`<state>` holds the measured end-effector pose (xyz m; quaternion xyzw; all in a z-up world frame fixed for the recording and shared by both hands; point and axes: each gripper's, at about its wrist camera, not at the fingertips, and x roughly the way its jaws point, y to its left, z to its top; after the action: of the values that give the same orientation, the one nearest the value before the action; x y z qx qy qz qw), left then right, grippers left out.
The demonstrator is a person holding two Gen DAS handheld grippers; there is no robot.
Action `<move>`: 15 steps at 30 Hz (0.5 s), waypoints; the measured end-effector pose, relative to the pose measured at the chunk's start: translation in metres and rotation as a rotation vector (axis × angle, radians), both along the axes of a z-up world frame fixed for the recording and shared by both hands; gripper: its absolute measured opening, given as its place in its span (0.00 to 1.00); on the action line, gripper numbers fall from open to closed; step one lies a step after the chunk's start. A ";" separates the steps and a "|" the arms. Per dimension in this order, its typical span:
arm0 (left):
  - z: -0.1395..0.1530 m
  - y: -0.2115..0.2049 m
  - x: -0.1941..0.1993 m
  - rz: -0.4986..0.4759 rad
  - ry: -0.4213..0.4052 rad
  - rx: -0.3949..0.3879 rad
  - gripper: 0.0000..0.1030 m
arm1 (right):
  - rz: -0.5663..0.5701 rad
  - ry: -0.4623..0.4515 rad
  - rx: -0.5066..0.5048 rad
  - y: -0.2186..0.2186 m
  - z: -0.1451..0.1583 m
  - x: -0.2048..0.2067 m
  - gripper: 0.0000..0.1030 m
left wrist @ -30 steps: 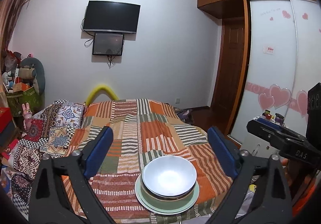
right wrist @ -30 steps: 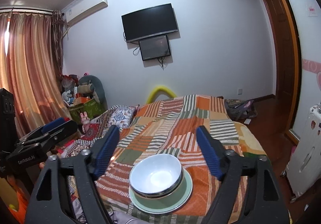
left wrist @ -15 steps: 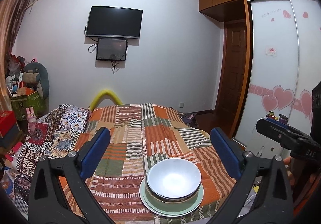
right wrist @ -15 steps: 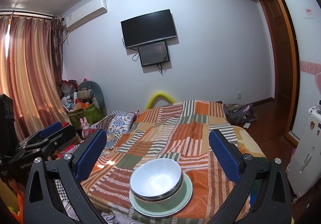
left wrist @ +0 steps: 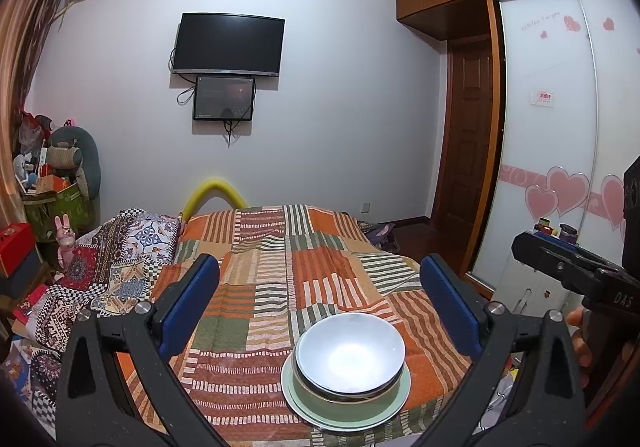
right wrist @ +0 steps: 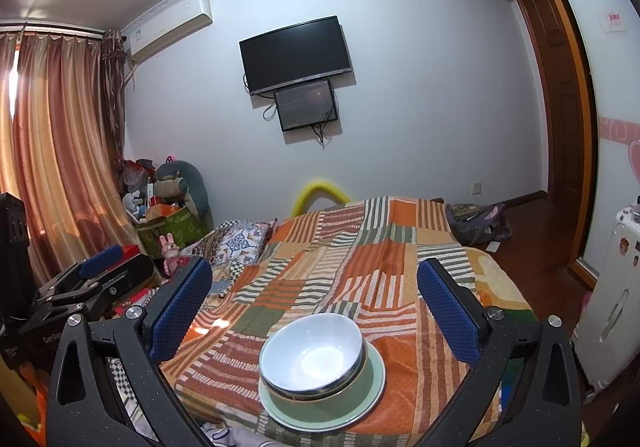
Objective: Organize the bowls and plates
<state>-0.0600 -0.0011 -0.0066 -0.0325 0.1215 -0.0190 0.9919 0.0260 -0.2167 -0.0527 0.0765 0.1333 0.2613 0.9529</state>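
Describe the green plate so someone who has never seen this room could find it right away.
Start at the bed with the orange striped patchwork cover. At its near end sits one stack of dishes. The green plate is the bottom piece, flat and wider than the white bowl stacked above it.

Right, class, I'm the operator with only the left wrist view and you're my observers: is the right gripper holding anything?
Observer: No. The right gripper is wide open; its jaws have just been opening, with nothing between its pads. The bowls sit untouched on the plate.
Operator: Anything on the floor on that side?
Observer: A dark backpack lies beside the bed. Your view shows only a sliver of it.
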 end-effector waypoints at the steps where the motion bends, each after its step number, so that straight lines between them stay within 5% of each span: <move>1: 0.000 0.000 0.001 0.000 0.001 0.000 0.99 | 0.000 0.000 0.001 0.000 0.000 0.000 0.99; 15: -0.003 -0.001 0.003 -0.004 0.012 0.004 0.99 | 0.003 0.012 0.004 0.001 -0.001 0.000 0.99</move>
<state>-0.0572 -0.0020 -0.0095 -0.0305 0.1274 -0.0207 0.9912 0.0259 -0.2158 -0.0540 0.0797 0.1389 0.2626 0.9515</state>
